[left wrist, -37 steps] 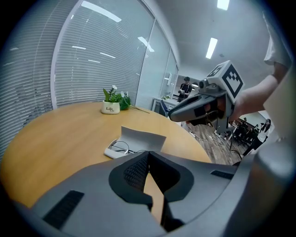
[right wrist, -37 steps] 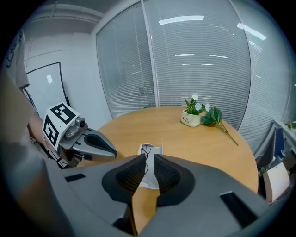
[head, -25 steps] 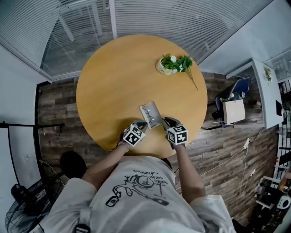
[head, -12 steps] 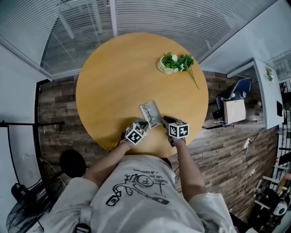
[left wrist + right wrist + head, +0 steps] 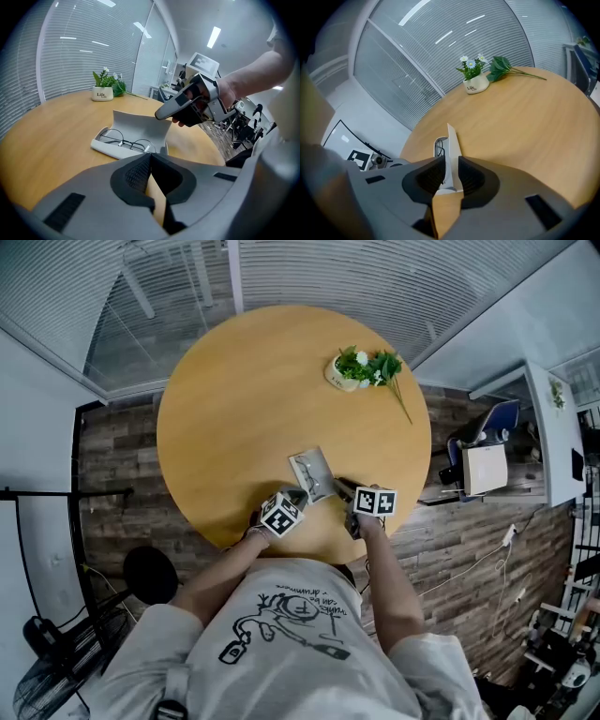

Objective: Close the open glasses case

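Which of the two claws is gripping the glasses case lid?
The right claw, clamped on the raised lid; the left claw is shut on nothing.

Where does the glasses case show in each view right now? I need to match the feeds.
Head view: glasses case just below centre, on the table's near edge.
Left gripper view: glasses case centre, open, glasses inside.
Right gripper view: glasses case lid edge-on, clamped in the right gripper.
Shared landmark: flower pot, in all three.

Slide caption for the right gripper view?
Right gripper grips the upright lid of the open glasses case on a wooden table.
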Available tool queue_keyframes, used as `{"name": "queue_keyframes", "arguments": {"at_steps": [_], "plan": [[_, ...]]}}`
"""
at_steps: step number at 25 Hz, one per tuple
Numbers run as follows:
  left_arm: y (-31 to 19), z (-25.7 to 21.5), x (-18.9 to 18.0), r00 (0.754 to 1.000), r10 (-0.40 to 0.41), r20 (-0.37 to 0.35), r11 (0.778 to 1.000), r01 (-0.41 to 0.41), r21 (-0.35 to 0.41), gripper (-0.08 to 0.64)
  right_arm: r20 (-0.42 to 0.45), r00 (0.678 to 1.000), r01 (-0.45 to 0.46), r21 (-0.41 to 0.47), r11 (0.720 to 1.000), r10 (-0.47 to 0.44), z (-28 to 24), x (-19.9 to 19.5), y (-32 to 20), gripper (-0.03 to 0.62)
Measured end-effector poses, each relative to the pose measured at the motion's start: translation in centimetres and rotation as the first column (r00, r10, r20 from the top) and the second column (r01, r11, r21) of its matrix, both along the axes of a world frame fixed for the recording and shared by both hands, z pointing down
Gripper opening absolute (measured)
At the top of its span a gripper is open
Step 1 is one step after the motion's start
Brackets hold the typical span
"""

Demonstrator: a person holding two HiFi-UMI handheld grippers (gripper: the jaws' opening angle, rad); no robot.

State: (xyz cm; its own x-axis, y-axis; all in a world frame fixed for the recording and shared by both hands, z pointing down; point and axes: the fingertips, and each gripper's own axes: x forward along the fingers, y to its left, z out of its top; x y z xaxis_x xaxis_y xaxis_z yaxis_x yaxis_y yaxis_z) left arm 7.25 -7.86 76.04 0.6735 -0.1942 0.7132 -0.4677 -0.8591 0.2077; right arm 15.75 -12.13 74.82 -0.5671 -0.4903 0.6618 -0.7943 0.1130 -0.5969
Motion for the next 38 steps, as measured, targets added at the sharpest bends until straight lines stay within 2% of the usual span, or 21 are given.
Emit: {"name": "queue_keyframes", "arguments": {"at_steps": [9, 38], "plan": [[0.1, 0.6, 0.0, 1.0, 0.019, 0.016, 1.0, -0.019, -0.009, 0.018, 0.016, 1.0, -0.022, -0.012, 1.0, 0.023, 0.3, -0.1, 0.1, 0.055], [0.0, 1.1, 0.5, 1.0, 0.011, 0.016, 0.999, -0.011, -0.032, 0.018, 0.029, 1.0, -0.006, -0.003, 1.0, 0.006, 0.0, -1.4, 0.6, 0.06]]}}
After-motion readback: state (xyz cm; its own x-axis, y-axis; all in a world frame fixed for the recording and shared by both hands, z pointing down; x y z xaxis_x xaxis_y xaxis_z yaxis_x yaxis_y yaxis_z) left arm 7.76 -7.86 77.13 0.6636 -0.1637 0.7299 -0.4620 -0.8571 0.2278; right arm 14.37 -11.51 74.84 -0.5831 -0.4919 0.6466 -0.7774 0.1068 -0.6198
